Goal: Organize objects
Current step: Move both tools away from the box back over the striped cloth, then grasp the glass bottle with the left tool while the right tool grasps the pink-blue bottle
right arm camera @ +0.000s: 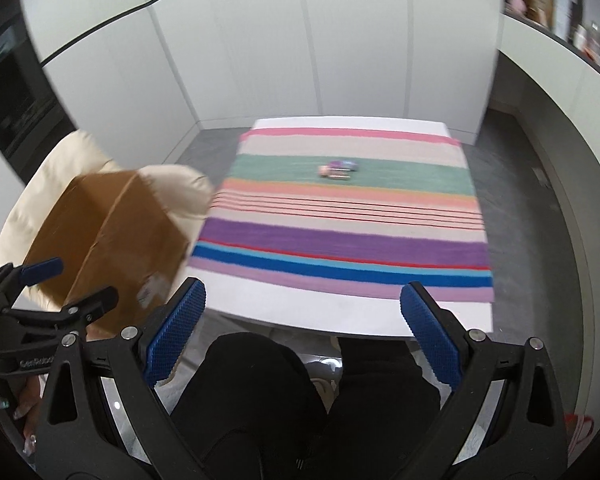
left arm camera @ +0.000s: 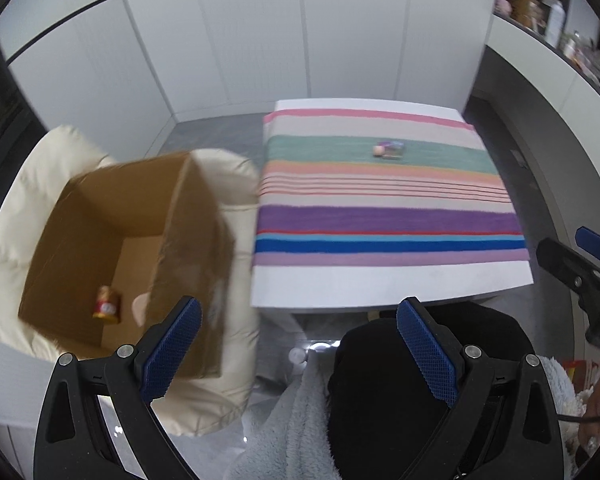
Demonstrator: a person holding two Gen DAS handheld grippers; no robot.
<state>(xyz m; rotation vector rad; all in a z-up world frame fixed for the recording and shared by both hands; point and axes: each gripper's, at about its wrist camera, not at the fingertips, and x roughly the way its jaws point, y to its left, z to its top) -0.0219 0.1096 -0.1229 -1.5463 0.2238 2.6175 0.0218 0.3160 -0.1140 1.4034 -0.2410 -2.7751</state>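
A small cluster of objects [left arm camera: 389, 149] lies on the green stripe of a striped cloth [left arm camera: 380, 220] on a white table; in the right wrist view the cluster [right arm camera: 339, 171] is blurred, purple and pink. An open cardboard box [left arm camera: 112, 248] sits on a cream cushion to the left, with a small red-yellow can [left arm camera: 107, 304] and a pink thing inside. My left gripper [left arm camera: 298, 346] is open and empty, near the box's right wall. My right gripper [right arm camera: 302, 338] is open and empty, in front of the table's near edge. The left gripper [right arm camera: 56, 284] also shows at the left of the right wrist view.
The cream cushioned seat [left arm camera: 28, 184] holds the box [right arm camera: 108, 236]. A person's dark-trousered legs [right arm camera: 308, 400] and a pale fleece [left arm camera: 296, 432] lie below the grippers. White cabinet panels [left arm camera: 260, 32] stand behind the table. Shelves with items [left arm camera: 552, 16] run along the right.
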